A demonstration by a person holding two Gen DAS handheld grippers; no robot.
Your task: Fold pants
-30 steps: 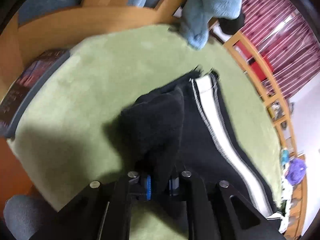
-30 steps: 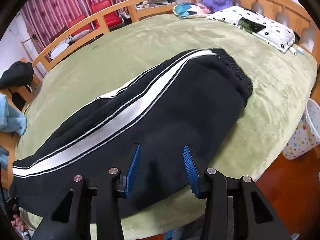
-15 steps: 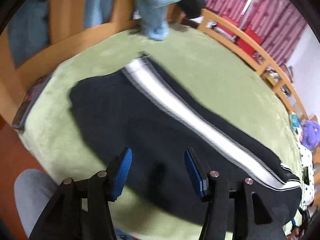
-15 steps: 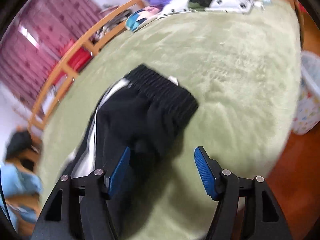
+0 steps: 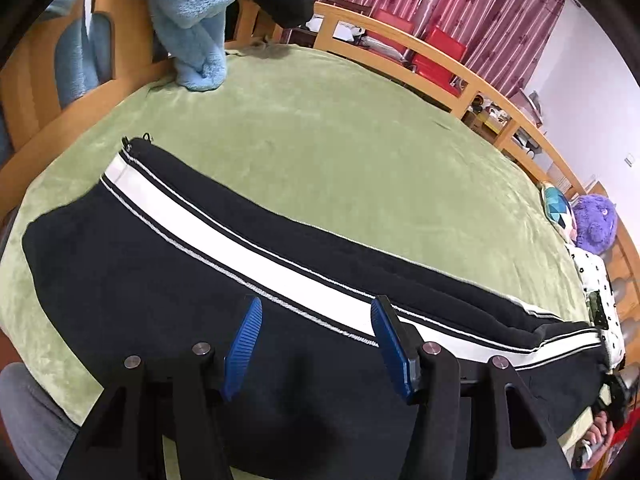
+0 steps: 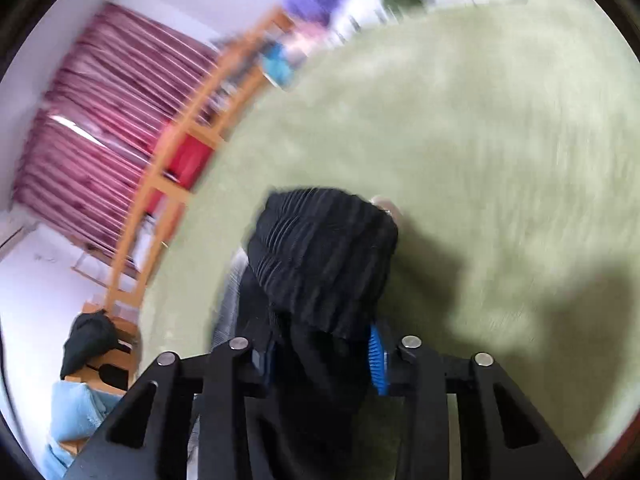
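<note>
Left wrist view: pants stretch lengthwise, cuffs upper-left, waistband lower-right

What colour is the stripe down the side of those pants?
White, edged with thin lines, on black pants; the stripe shows best in the left wrist view.

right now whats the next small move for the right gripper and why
Probably lift the ribbed waistband and carry it toward the cuff end: the right gripper has just closed on it, while the pants lie full length and the left gripper is open.
</note>
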